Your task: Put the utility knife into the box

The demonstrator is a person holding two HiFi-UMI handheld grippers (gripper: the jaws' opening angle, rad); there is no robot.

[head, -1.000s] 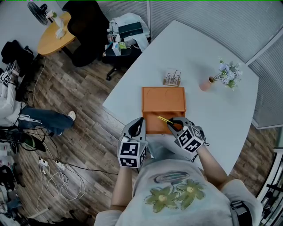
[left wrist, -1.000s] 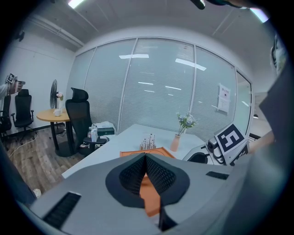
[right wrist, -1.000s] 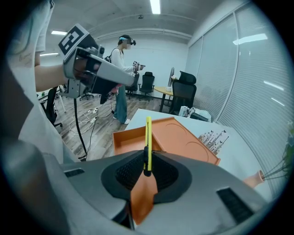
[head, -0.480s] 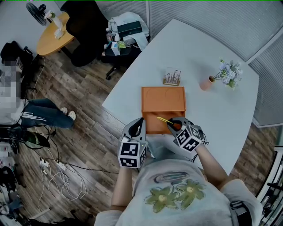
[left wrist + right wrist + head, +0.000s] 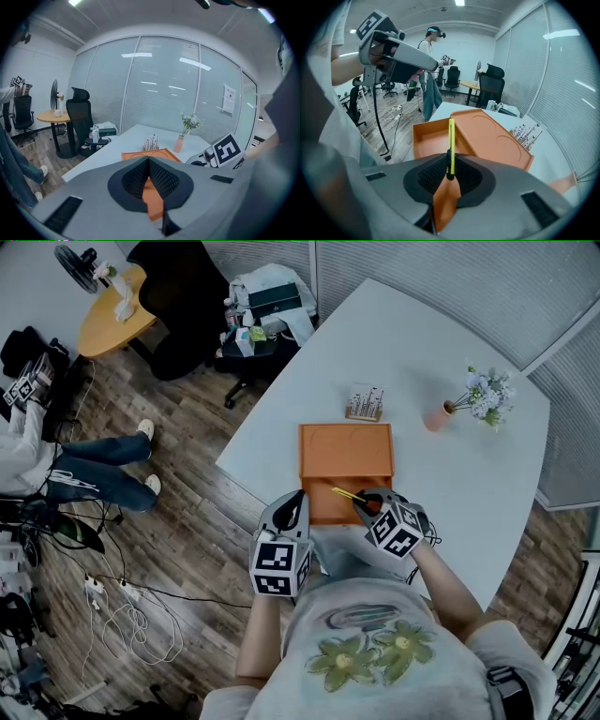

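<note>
The orange box [image 5: 330,509] lies open at the near table edge, its lid [image 5: 345,450] folded away behind it. My right gripper [image 5: 367,505] hangs over the box's near right corner, shut on the yellow utility knife [image 5: 348,494], which points left across the open box. In the right gripper view the knife [image 5: 451,140] stands up from the jaws, with the box tray [image 5: 433,138] just beyond it. My left gripper [image 5: 296,502] hovers off the box's left edge, shut with nothing in it; in its own view the pads [image 5: 140,180] meet.
A small rack of pins [image 5: 365,406] and a pink vase of flowers [image 5: 437,418] stand beyond the box on the white table [image 5: 441,488]. Past the table's left edge is wood floor with cables [image 5: 131,620], a black chair [image 5: 187,296] and a seated person [image 5: 56,474].
My right gripper has crept slightly left and forward with the knife over the box. The left gripper has stayed put. The seated person at the far left has shifted their legs.
</note>
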